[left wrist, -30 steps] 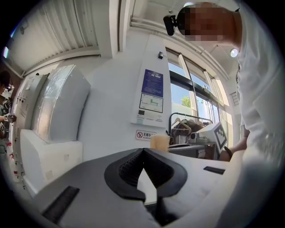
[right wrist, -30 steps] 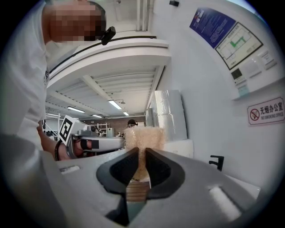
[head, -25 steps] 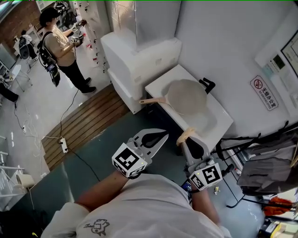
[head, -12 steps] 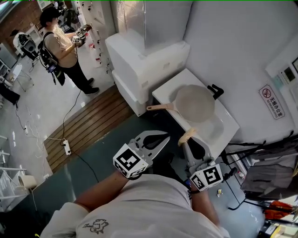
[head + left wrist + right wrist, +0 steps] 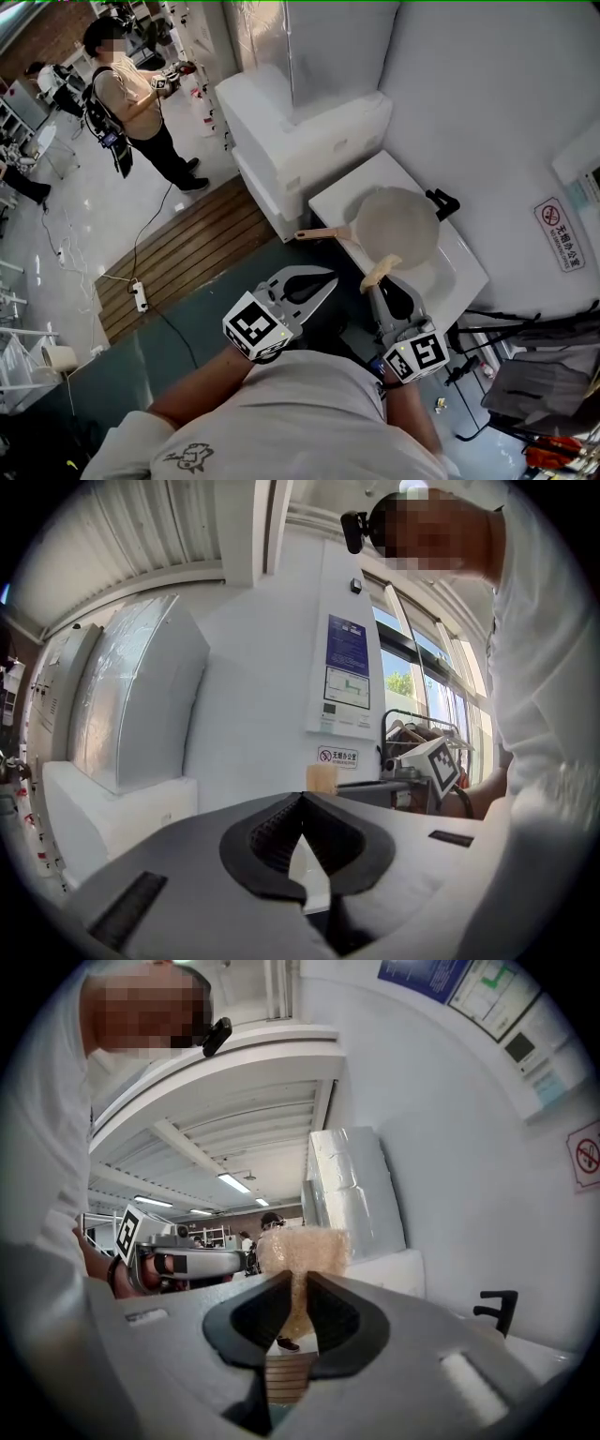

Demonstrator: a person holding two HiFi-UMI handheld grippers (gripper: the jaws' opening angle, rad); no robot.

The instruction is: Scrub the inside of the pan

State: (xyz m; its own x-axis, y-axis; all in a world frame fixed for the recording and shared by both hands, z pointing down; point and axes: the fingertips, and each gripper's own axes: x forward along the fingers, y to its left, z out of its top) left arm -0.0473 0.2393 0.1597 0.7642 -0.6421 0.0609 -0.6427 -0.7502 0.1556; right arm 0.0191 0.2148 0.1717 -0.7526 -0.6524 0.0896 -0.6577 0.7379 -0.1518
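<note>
– Two grippers show in the head view; how are their jaws set?
– On the left gripper (image 5: 333,276) the jaws are closed tip to tip. Nothing is held between them, as is confirmed by its own view. The right gripper (image 5: 380,284) is clamped on a tan sponge (image 5: 380,271), which sticks out past the jaw tips.
– Where is the pan found?
– The pan (image 5: 398,225) is laid open side up on a white sink (image 5: 459,272) ahead of both grippers. Its wooden handle (image 5: 319,233) is pointed left, past the sink's edge. A black tap (image 5: 442,202) is seen just behind it.
– Is the pan touched by anything?
– From the head view the sponge is seen right at the pan's near rim, but whether contact is made cannot be told. The left gripper is seen apart from the pan, short of the handle.
</note>
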